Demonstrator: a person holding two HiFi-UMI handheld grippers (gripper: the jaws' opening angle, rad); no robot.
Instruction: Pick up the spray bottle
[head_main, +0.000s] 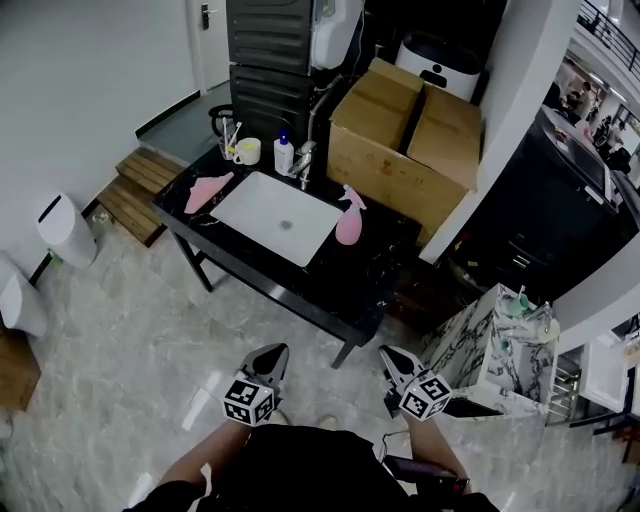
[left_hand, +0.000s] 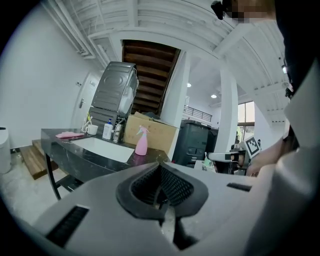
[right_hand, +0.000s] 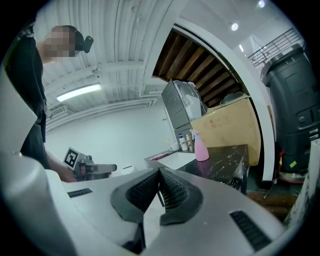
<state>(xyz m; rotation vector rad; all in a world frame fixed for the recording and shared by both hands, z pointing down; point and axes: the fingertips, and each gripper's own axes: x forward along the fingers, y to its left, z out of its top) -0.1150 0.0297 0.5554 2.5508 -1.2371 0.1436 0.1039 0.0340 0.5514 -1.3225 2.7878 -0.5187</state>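
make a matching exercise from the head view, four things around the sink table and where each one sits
Things:
1 spray bottle
2 pink cloth
3 cardboard box
4 white bin

Places, as the head view shows them:
A on the floor, left of the table
B on the table, left of the sink
C on the table, right of the sink
D beyond the table's far edge

Pairs: 1-C, 2-B, 3-D, 4-A

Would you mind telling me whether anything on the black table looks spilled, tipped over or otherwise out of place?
Nothing stands out. The spray bottle stands upright on the table, just right of the basin. The pink cloth lies near the table's left edge, and I see no spill or damage.
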